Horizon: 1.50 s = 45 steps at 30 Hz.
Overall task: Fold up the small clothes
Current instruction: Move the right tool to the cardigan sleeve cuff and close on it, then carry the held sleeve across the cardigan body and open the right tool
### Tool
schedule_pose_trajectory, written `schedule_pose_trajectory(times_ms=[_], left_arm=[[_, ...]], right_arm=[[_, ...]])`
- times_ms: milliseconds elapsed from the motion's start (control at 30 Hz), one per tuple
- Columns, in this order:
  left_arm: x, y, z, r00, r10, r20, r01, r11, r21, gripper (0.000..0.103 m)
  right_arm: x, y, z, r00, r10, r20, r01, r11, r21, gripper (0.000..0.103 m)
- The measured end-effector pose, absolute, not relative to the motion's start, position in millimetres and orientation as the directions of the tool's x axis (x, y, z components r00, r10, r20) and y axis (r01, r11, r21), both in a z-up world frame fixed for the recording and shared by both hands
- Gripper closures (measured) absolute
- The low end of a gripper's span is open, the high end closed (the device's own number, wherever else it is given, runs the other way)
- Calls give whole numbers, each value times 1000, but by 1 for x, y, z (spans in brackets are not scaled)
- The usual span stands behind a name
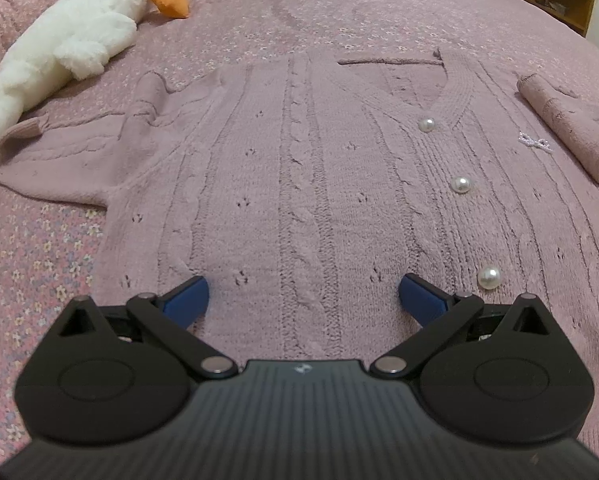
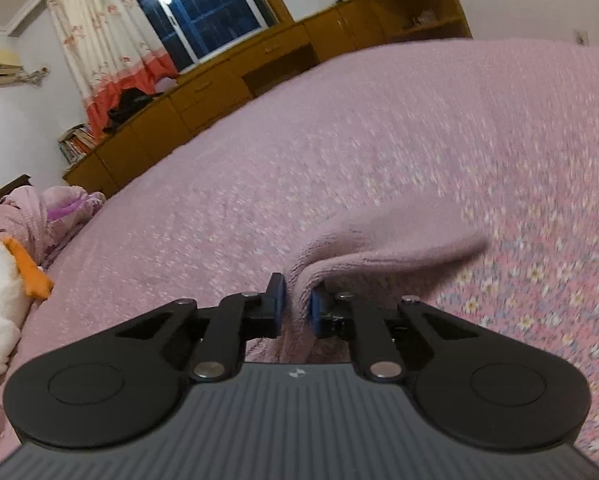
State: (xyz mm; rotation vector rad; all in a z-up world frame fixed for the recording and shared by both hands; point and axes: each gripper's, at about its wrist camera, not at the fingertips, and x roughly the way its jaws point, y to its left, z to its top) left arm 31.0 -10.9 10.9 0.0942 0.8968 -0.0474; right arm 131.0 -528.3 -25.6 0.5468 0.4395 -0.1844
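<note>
The right gripper (image 2: 297, 300) is pinched on a raised fold of the mauve cable-knit cardigan with pearl buttons (image 1: 299, 184), the blue pads pressed into the knit from both sides, with a limp flap drooping away toward three o'clock. The left gripper (image 1: 303, 296) hangs spread wide over the cardigan's lower front, nothing between its fingers. The cardigan lies flat, front up, on the pink floral quilted bedspread (image 2: 379, 140), one sleeve bunched toward nine o'clock and the other lifted at three o'clock in the left view. A white plush goose with an orange beak (image 1: 75, 40) lies at ten o'clock. The knit looks soft, light and stretchy, likely to sag and slide; cuffs, hem or shoulder seams seem the surest holds, away from the hard, smooth pearl buttons (image 1: 460, 184).
</note>
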Motion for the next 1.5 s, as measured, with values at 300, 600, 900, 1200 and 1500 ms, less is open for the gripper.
schedule_pose_trajectory(times_ms=[300,600,900,1200,1500], left_arm=[[34,-9,11,621,-22,-784,108,992,58,0],[33,2,23,619,-51,-784,86,996,4,0],[29,19,46,666,-61,-743,60,998,-28,0],[27,37,63,695,-46,-718,25,999,-40,0],[19,63,80,726,-21,-688,-22,998,-53,0]], right_arm=[[90,-539,27,932,-81,-354,268,811,521,90],[51,-549,95,952,-148,-267,267,830,490,90],[19,-539,153,963,-174,-205,253,845,472,90],[24,-478,196,975,-65,-210,156,878,453,90],[44,-359,205,967,54,-248,44,927,374,90]])
